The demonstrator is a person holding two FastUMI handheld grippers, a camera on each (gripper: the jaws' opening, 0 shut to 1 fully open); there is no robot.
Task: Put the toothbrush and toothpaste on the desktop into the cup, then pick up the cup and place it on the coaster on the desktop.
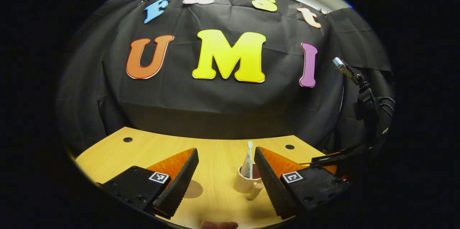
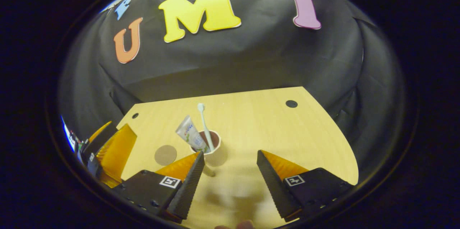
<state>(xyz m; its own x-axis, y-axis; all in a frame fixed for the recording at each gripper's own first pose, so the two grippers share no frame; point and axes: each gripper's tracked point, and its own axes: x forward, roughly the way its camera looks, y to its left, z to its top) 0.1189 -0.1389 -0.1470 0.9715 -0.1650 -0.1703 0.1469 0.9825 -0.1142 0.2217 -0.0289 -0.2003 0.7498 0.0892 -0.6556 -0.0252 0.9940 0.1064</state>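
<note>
Pale yellow wood made up the desktop (image 2: 273, 128), the biggest thing before me, with small dark round holes near its far corners. Over its near part I held my right gripper (image 2: 230, 177) with its jaws spread wide and nothing between them; in the right gripper view the cup stood just ahead of my left-hand finger (image 2: 187, 186), near it but apart. My left gripper (image 1: 226, 180) was likewise spread wide and gripping nothing, and in the left gripper view the cup (image 1: 246, 182) sat on the wood just beside the right-hand finger (image 1: 273, 186), whose edge hid part of it. In the right gripper view the left gripper also showed far off at the left edge of the desktop. The cup (image 2: 214, 150) was a cream-coloured mug with a dark brownish inside, standing upright on the bare desktop, and a pale stub at its near side looked like its handle, though I could not tell for sure. The toothpaste tube (image 2: 190, 133) stood in the cup, leaning out to the left with its flat crimped end up. The toothbrush (image 2: 205, 126) stood in the cup beside it, nearly upright, head at the top. The coaster (image 2: 165, 155), a flat brown disc, lay on the desktop to the left of the cup, near it but not touching, with nothing on it.
</note>
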